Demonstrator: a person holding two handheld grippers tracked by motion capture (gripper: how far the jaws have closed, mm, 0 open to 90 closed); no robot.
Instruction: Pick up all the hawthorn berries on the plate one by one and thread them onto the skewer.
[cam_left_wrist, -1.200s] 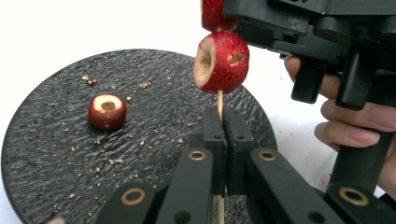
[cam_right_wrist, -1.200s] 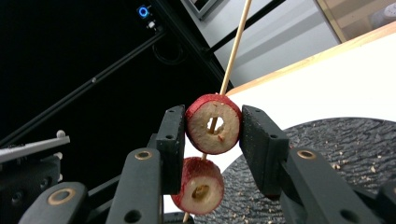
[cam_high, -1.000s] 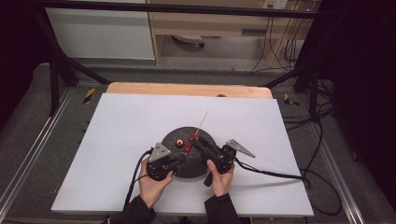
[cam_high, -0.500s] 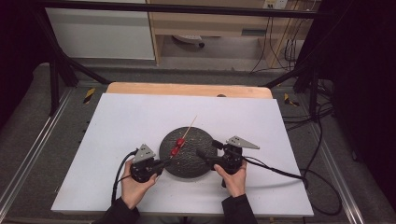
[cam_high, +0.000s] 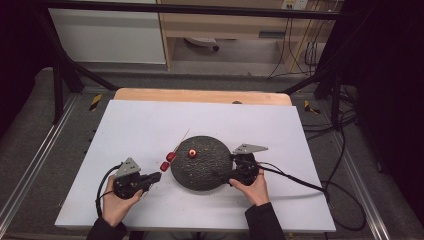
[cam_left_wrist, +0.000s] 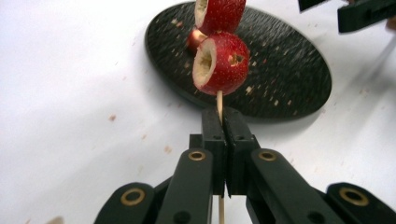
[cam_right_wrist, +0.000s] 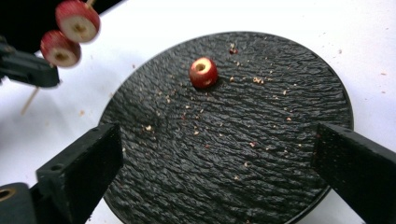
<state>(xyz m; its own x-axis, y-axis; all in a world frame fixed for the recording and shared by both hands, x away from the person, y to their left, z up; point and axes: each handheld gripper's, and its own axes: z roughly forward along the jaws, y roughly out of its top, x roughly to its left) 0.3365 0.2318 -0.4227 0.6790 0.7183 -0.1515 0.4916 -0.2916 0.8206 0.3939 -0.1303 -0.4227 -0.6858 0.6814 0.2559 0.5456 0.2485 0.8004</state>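
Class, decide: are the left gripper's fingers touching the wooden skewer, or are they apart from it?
Touching. The left gripper view shows the left gripper with its fingers shut on the wooden skewer, which runs between them.

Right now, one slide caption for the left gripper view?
Left gripper clamps a skewer carrying two red fruits beside a dark plate.

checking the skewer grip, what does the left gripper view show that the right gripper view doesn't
Left gripper view alone: the left hand-held gripper with jaws shut on the skewer, just below the nearest red fruit.

Right gripper view alone: the right hand-held gripper with jaws wide open over the plate.

Both: the dark plate, crumbs, one loose fruit on it, and two skewered fruits.
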